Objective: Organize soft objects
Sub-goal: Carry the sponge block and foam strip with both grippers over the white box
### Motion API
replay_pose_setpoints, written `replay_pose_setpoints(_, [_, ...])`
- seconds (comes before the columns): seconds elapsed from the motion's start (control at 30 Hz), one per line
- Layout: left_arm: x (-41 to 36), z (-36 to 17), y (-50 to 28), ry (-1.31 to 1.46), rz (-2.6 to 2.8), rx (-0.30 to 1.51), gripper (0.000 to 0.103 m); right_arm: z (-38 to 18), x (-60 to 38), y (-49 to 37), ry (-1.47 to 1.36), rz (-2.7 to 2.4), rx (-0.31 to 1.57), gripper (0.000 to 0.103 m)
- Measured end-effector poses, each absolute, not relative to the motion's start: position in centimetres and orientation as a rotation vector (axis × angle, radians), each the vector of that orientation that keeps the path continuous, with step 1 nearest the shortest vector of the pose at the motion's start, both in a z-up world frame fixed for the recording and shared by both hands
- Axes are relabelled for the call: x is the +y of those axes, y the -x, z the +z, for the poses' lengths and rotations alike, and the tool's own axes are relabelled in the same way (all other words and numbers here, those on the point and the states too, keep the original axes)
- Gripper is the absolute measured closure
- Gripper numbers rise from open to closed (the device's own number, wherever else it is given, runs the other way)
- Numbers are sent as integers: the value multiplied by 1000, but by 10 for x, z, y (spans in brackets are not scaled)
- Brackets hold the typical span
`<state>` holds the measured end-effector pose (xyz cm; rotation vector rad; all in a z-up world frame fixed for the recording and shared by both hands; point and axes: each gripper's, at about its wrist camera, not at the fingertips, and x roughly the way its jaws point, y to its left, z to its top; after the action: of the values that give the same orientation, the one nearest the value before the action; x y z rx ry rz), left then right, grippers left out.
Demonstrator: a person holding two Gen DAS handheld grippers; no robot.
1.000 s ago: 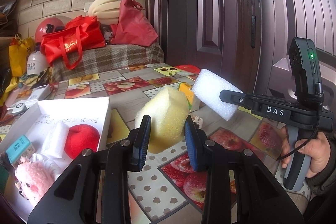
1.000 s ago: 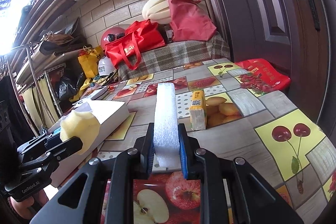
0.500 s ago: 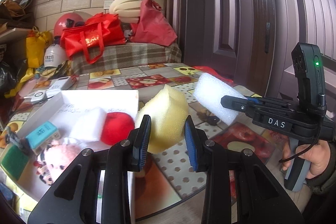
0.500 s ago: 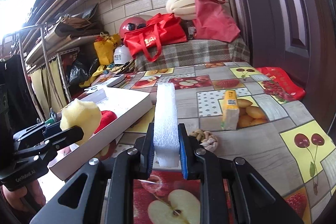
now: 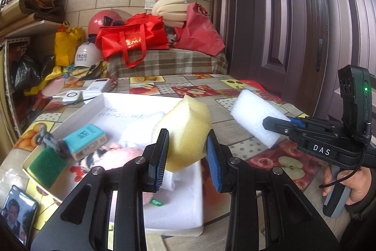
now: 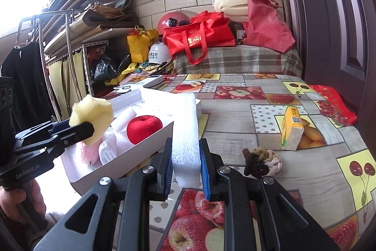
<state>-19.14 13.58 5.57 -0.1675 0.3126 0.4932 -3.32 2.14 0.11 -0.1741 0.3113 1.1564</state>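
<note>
My left gripper (image 5: 186,159) is shut on a yellow sponge (image 5: 185,131) and holds it above the near right part of the white box (image 5: 94,105). It also shows in the right wrist view (image 6: 90,118). My right gripper (image 6: 185,171) is shut on a white foam block (image 6: 185,131), held above the table just right of the box (image 6: 141,147); the block also shows in the left wrist view (image 5: 256,117). In the box lie a red plush apple (image 6: 143,128), a pink plush (image 6: 88,152), white soft pieces, a teal-topped sponge (image 5: 85,140) and a green scouring pad (image 5: 45,165).
On the fruit-print tablecloth (image 6: 293,171) lie a braided rope knot (image 6: 260,160), a yellow tissue pack (image 6: 292,131) and a red packet (image 6: 333,102). A phone (image 5: 16,213) lies near left. Red bags (image 5: 134,39) and helmets sit behind the table; a dark door (image 5: 293,15) stands at right.
Both grippers have moved left toward the white box with their loads. The yellow sponge now hangs over the box instead of over the tablecloth.
</note>
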Motion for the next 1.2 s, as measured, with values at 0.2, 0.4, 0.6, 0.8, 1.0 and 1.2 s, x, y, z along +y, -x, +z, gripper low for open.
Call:
replay_pose_setpoints(0.2, [158,59,228,244,567,279,72,1,19,31,153,1158,323,84])
replay_pose_setpoints(0.4, [160,55,245,252,579,320,72,0,19,33,154,1172,322,84])
replay_pose_setpoints(0.6, [148,51,237,202,534,388,72,0,32,44,180,1216,313,84])
replay_pose_setpoints(0.8, [163,40,221,279,499,496,72,-2,60,73,231,1328,308,84])
replay_pose_setpoints(1.0, [172,35,213,297,505,529,72,-6,92,89,257,1393,334,84])
replay_pose_setpoints(1.2, [185,31,213,342,517,542,72,-9,101,86,251,1396,369,84])
